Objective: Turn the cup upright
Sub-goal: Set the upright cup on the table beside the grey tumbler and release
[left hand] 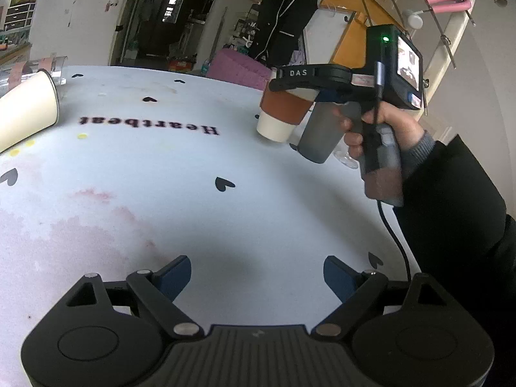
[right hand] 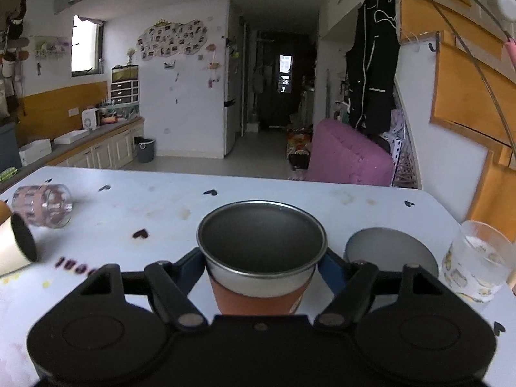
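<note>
Paper cup (right hand: 261,258), brown sleeve, dark lining: we hold it at the sleeve between the fingers of our right gripper (right hand: 261,266), which are pressed in on both sides. Its mouth faces up and away from the fingers. In the left wrist view the same cup (left hand: 280,113) leans a little, its white base low over the table (left hand: 193,193); we cannot tell whether the base touches.

Left gripper (left hand: 258,277): fingers spread wide, nothing between them, hovering above bare table well short of the cup.

Other items, placed from the right fingers:
- Grey cup (right hand: 391,251), just beside the right finger, standing mouth up.
- Patterned glass (right hand: 477,258), farther right, upright near the table edge.
- White cup (right hand: 16,248), far left, lying on its side with its dark mouth toward us.
- Clear glass (right hand: 43,204), far left and beyond the white cup, also on its side.

Progress, as we judge it: the turn itself looks nearly complete, since the held cup is close to upright with its opening on top. What remains is to square it to vertical, seat the base flat on the table, and spread the right fingers to let go. Two vessels at far left lie tipped over; whether they belong to this task we cannot say.
</note>
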